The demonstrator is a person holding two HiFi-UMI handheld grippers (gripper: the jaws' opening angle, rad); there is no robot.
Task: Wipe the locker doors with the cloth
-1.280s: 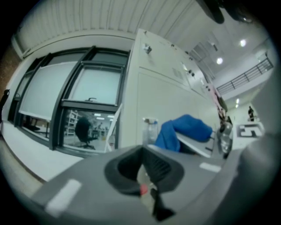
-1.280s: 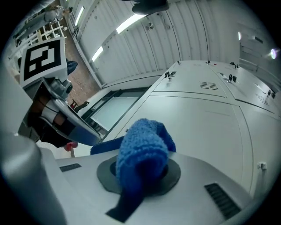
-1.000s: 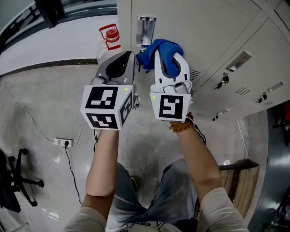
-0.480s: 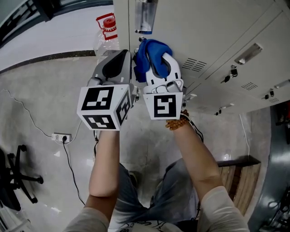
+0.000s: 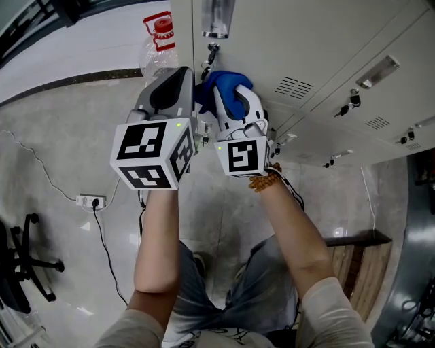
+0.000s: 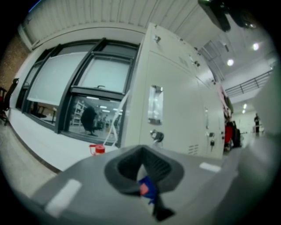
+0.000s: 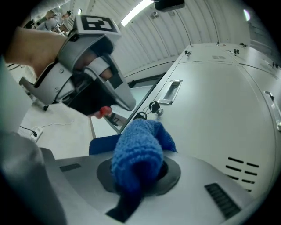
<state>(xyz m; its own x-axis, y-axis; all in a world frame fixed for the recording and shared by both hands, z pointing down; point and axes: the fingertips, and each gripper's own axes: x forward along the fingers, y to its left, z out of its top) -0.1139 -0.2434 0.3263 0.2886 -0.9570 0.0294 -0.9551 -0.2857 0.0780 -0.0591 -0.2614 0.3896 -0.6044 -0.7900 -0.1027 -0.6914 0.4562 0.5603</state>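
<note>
Bright, flat indoor light, no hard shadows anywhere.

Head view: sharp. The glossy floor [image 5: 61,129] gives a soft sheen, the locker doors [image 5: 306,41] are evenly lit, and the frame edges bend slightly.

Left gripper view: heavy fisheye with black vignette in the corners. Ceiling spots [image 6: 230,62] blow out at upper right and the windows [image 6: 57,83] are hazy white. The left gripper [image 6: 145,172] in the foreground is soft, out of focus.

Right gripper view: same fisheye. The strip light [image 7: 136,11] glares at the top edge. The cloth [image 7: 136,154] is fairly sharp with its underside in shadow, and the rim is smeared.
</note>
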